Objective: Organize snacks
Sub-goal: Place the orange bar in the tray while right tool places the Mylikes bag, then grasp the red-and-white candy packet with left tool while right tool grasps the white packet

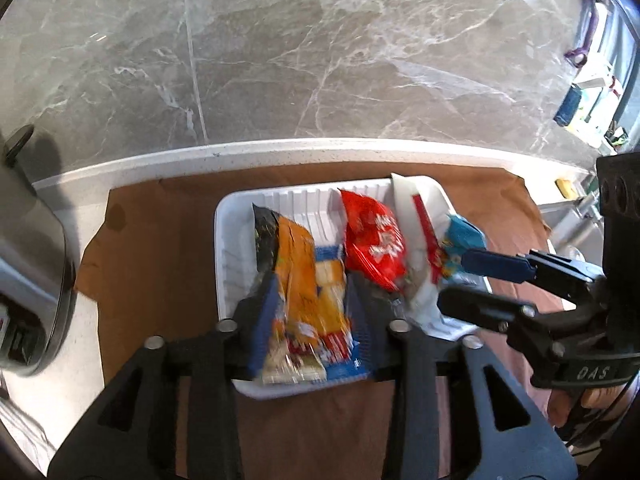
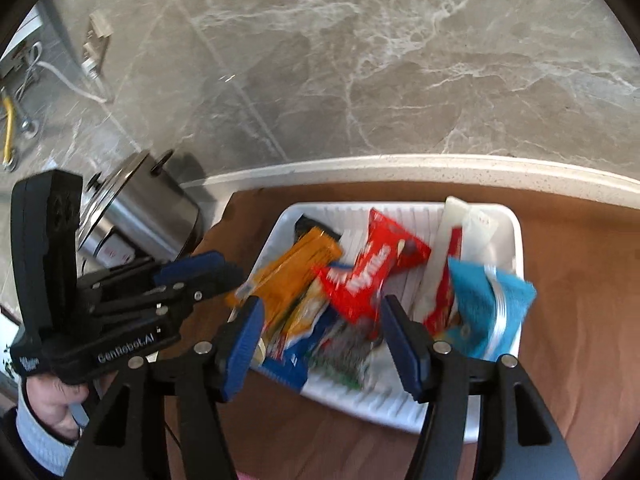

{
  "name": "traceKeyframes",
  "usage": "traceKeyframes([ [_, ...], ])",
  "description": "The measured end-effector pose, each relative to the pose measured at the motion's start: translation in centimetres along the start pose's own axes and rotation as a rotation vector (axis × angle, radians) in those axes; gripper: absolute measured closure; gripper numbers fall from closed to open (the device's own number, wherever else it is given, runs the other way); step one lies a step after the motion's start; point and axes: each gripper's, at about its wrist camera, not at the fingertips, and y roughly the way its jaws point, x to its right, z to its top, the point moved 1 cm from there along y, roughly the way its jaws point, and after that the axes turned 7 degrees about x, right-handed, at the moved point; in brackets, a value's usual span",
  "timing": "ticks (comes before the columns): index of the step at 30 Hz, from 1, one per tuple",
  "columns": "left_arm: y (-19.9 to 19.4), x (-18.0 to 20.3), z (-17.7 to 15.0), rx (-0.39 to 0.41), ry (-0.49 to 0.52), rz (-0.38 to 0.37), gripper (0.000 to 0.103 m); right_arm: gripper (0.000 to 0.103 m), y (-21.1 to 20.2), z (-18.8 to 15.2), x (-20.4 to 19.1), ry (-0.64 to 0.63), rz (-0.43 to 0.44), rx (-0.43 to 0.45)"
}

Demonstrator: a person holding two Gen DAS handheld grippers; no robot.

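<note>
- Left gripper (image 1: 310, 312): jaws partly apart, released. An orange snack packet (image 1: 298, 276) lies between the blue pads (image 1: 266, 320) in the left wrist view; pad contact cannot be confirmed through the blur.
- Right gripper (image 2: 322, 340): jaws spread wider, gripping nothing. A red packet (image 2: 366, 276) and other wrappers lie in the gap below.
- Both grippers tilt downward over the white tray (image 1: 226, 240), which sits on a brown mat (image 1: 160, 240) on the counter (image 1: 280, 156).
- The tray also holds a light blue packet (image 2: 490, 304).
- A hand (image 2: 54, 404) in a pale cuff holds the left gripper's handle.
</note>
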Motion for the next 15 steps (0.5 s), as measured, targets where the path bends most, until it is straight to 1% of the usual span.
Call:
traceKeyframes([
  [5,-3.0,1.6,-2.5,-0.002,0.014,0.006,0.06,0.039,-1.8,-3.0,-0.9,-0.03,0.011,-0.038],
  [8,-4.2,2.3,-3.9,-0.005,0.012,0.011,0.06,0.039,-2.9,-5.0,-1.3,-0.036,0.021,-0.061],
  [15,-6.6,3.3,-7.5,-0.032,-0.002,0.024,0.06,0.039,-4.8,-8.4,-2.5,-0.057,0.033,-0.101],
])
